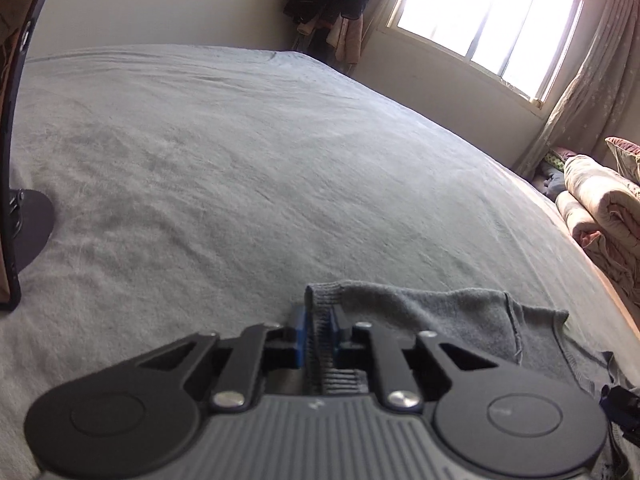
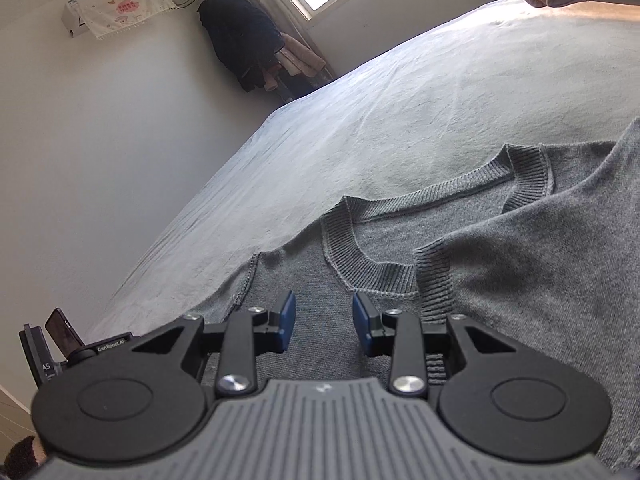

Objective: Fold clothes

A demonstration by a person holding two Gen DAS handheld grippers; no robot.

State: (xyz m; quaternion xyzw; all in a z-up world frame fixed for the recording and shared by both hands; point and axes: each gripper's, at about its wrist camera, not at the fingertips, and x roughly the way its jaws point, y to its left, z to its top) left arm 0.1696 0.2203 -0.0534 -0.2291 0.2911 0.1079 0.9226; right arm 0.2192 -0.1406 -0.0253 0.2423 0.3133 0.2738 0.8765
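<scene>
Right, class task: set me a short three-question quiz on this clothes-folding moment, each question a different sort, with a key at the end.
1. True or false: the left gripper is closed on a ribbed edge of the grey sweater.
2. Multiple choice: the right gripper is (A) clamped on the collar, (B) open above the sweater, nothing pinched, (C) holding a pillow.
3. Fill in: the sweater lies on a bed covered by a light grey ____.

Key: 1 true; 2 B; 3 sheet.
</scene>
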